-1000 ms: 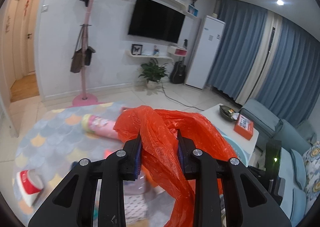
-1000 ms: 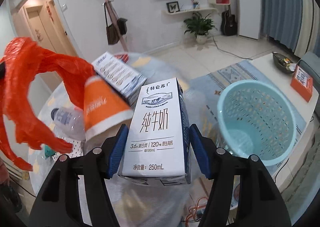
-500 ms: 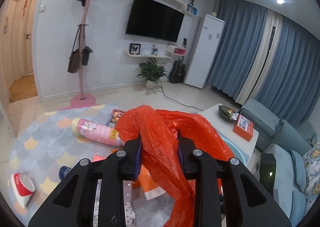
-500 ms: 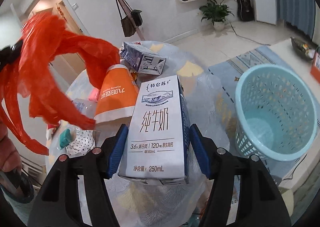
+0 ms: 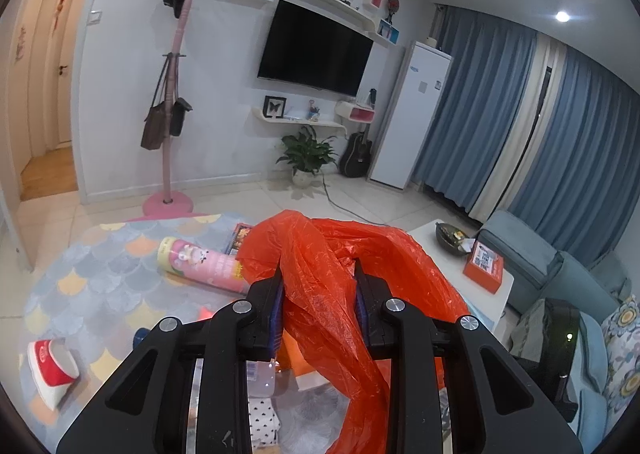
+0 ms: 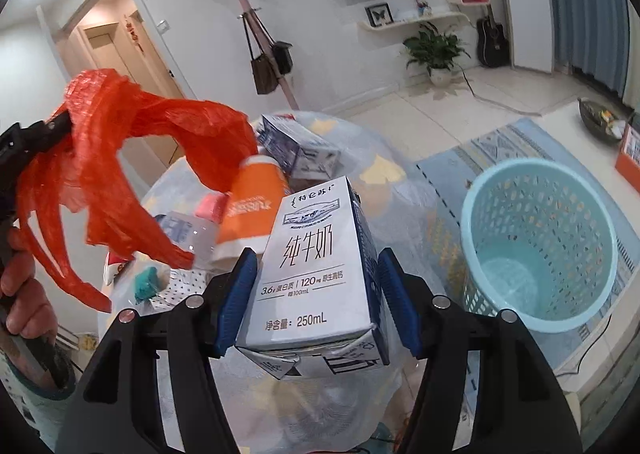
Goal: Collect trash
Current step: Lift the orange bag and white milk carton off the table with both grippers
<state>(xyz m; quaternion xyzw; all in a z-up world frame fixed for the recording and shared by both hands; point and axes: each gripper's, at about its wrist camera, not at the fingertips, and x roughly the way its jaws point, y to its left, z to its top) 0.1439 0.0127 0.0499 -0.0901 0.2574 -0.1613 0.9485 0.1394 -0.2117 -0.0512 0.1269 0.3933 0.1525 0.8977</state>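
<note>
Currently the left tool (image 5: 318, 294) pinches the gathered orange bag (image 5: 340, 274), held up over a glass surface (image 6: 400, 190). The right tool (image 6: 316, 286) clamps a white milk carton (image 6: 316, 262) upright between its pads. Remaining: another carton (image 6: 296, 146), an orange cup (image 6: 252, 214) and a bottle (image 6: 188, 230) lie uncollected; the blue basket (image 6: 536, 238) appears empty.

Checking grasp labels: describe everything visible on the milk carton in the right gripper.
The milk carton is a white rectangular paper box with dark blue sides, printed Chinese text, "3.6", "120" and "250mL". It stands roughly upright, its folded bottom flaps toward the camera. The right gripper is shut on it, a blue pad pressing each side. It hangs above a clear bag of trash, left of the blue basket.
</note>
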